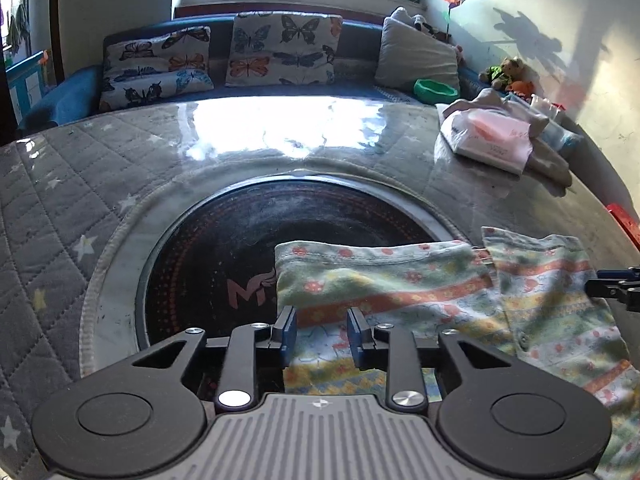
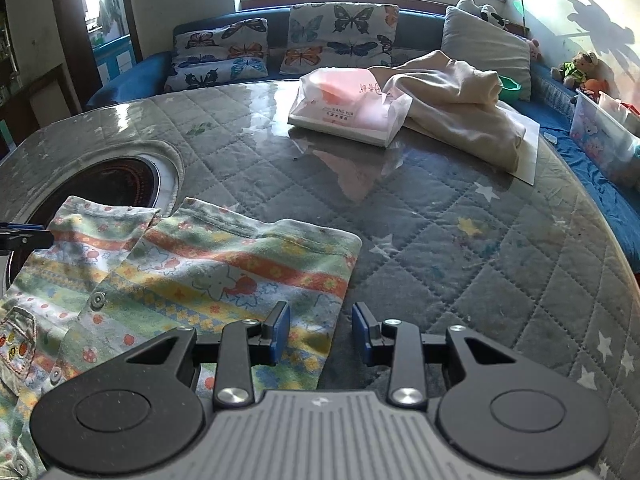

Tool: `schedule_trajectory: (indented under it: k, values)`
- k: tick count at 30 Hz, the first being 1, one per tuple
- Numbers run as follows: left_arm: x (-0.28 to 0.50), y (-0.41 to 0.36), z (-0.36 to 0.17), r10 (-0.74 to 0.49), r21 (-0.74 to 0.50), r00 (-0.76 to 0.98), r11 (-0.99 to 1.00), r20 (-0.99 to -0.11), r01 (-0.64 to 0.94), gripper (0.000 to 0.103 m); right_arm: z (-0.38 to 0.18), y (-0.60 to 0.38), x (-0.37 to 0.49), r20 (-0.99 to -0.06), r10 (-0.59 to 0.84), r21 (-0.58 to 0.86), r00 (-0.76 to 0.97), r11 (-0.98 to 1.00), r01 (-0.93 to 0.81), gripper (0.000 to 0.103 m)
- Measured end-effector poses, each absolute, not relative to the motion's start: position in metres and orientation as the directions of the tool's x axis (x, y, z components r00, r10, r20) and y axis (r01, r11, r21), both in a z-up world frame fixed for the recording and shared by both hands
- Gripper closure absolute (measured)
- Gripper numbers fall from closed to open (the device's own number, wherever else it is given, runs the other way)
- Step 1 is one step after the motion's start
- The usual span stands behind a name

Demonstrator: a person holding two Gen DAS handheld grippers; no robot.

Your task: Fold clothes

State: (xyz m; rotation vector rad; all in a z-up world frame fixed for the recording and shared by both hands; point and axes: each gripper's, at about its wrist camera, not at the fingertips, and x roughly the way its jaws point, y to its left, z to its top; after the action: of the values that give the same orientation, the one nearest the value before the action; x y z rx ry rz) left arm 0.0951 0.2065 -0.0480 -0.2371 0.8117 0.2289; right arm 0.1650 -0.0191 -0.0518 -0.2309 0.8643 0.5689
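Two sleeves of the small patterned shirt [image 2: 192,272] already lie folded in across its body, so the fold looks partly done; my judgement is that the step in hand sits between folds, with both tools over the side edges of the garment and gripping nothing.

Left gripper [image 1: 322,334] hovers over the shirt's left edge, its blue pads apart with cloth showing beneath them but not pinched. Right gripper [image 2: 322,334] is likewise released, its left pad above the shirt's right edge and its right pad over the bare quilted table cover [image 2: 460,248].

Next, I judge, each tool must drop onto its edge, pinch the layers together and carry the near hem toward the far collar, keeping the tucked sleeves from sliding out.

This shirt lies flat at the near side of the table, its left part over the dark round inset [image 1: 224,240]. It is thin soft cotton, striped in orange, yellow and green with little cartoon prints, with snap buttons down the front and a small chest pocket [image 2: 16,340].
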Motion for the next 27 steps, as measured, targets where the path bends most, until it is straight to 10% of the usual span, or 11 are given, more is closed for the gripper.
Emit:
schedule_trajectory:
  k: [9,20,27]
  values:
    - [0.107,0.208,-0.052,0.073,-0.148,0.673,0.953,-0.736,-0.265,0.103,-0.052,-0.007,0.168,-0.773,0.386,0.019,0.503,0.807,-0.59,0.087]
    - [0.091,0.232,-0.046,0.067,-0.192,0.692,0.938,-0.718,-0.289,0.102,-0.054,0.021,0.182,-0.771,0.387,-0.001,0.506,0.794,-0.608,0.092]
    - [0.096,0.224,-0.048,0.078,-0.162,0.682,0.946,-0.727,-0.282,0.08,-0.052,0.019,0.185,-0.774,0.387,0.006,0.502,0.797,-0.604,0.082]
